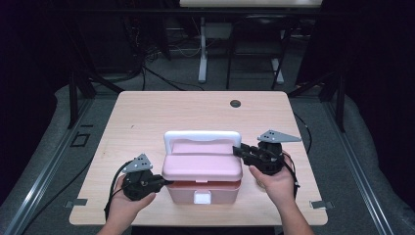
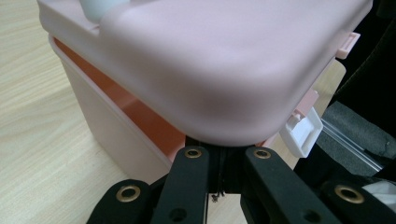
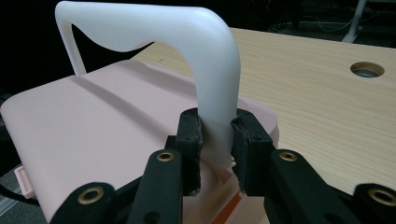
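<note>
A pink box [image 1: 203, 169] stands on the wooden table [image 1: 147, 117] toward its front edge, with its white handle [image 1: 201, 135] raised upright. My right gripper [image 1: 238, 150] is shut on the right leg of the handle [image 3: 205, 51], just above the pink lid [image 3: 93, 121]. My left gripper [image 1: 165, 182] is at the box's lower left side. Its jaws stand close together, and its tips [image 2: 227, 148] are hidden under a corner of the lid [image 2: 224, 60]. An orange band shows between the lid and the base [image 2: 107, 126]. A white latch [image 2: 303, 133] hangs on the front.
A round cable hole [image 1: 235, 103] sits near the table's far edge. Bare tabletop lies behind and to both sides of the box. Beyond the table are dark stands, cables and a white desk leg [image 1: 202, 58]. The box's front latch [image 1: 202, 197] faces the person.
</note>
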{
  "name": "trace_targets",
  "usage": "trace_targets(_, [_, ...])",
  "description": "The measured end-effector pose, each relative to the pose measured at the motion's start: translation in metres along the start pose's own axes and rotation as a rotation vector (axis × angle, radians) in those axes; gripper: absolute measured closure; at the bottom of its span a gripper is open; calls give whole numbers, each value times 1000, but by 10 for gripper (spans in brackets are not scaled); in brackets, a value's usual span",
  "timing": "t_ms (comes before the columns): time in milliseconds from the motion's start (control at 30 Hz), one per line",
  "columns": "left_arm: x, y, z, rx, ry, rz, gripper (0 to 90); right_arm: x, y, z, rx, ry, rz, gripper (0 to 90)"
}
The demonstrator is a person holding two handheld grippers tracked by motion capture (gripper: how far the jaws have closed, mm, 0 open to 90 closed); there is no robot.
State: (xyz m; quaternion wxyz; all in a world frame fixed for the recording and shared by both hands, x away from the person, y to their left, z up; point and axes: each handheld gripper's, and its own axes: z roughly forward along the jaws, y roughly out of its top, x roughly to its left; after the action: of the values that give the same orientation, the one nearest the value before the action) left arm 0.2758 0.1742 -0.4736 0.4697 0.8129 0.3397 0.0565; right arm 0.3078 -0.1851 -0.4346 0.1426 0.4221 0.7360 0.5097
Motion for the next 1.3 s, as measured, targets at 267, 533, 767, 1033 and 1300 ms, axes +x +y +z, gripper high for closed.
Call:
trace_targets(267, [-1, 0, 1, 1, 3, 7, 900, -2, -1, 0, 1, 11, 14, 696])
trace_targets(533, [-2, 3, 0, -6, 6, 9, 900, -4, -2, -7, -16, -3, 17, 674])
trace_targets(767, [-1, 8, -3, -21, 3, 9, 900, -9, -8, -24, -56, -19, 28, 694])
trace_targets(1033, [0, 17, -7, -38, -1, 6, 900, -12, -22, -34, -35, -30, 0, 804])
trace_targets(1300, [0, 29, -11, -48, 8, 16, 900, -7, -40, -27, 15, -29, -19, 893])
